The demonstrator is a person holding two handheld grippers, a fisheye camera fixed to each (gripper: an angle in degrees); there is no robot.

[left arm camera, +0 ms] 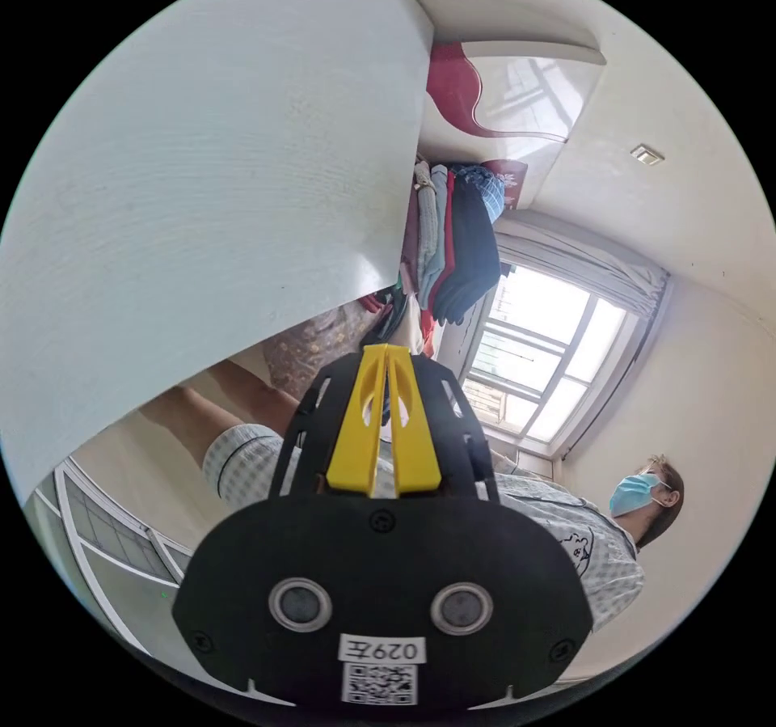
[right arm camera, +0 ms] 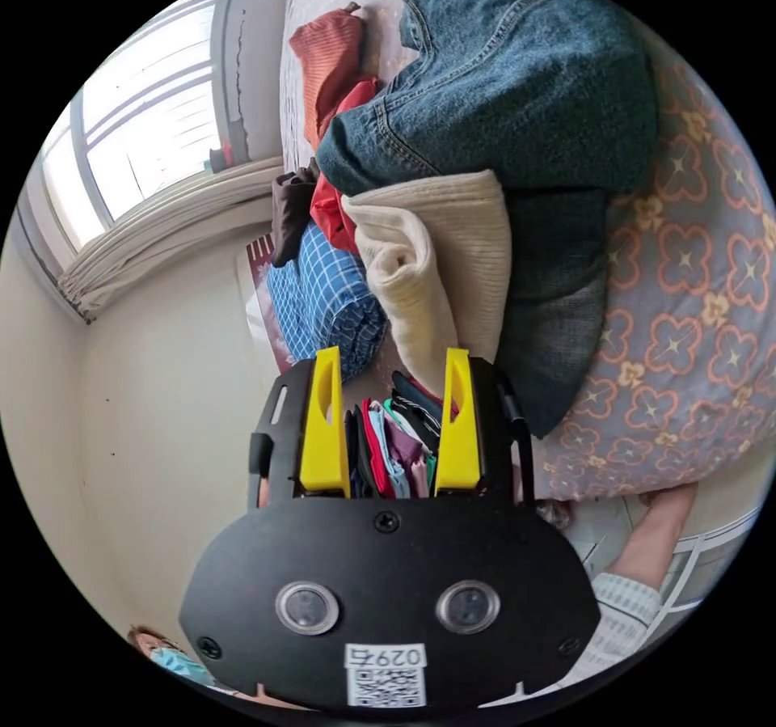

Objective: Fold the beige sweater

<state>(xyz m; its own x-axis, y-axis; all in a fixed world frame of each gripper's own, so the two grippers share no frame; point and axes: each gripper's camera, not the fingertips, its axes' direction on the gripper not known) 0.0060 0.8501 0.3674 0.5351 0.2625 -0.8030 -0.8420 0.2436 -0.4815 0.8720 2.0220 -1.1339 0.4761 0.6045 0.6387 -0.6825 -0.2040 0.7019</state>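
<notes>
Sweater not yet taken from the pile

The right gripper (right arm camera: 392,371), jaws apart and empty, hangs near the beige sweater (right arm camera: 440,266), wedged under denim jeans (right arm camera: 517,80); pulling could drag the pile off the quilt (right arm camera: 695,290). The left gripper (left arm camera: 386,355), jaws together, holds nothing.

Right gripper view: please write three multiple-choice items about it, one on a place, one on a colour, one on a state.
1. Where does the beige sweater lie?
A. against the denim
B. on the window sill
C. on the floor

2. What colour are the yellow tongs?
A. red
B. yellow
C. white

3. How do the right tongs stand?
A. shut on the sweater
B. shut on nothing
C. open

Answers:
1 A, the sweater's edge meets the denim on the patterned cover.
2 B, both jaws are yellow.
3 C, a wide gap between the jaws shows folded clothes beyond.
</notes>
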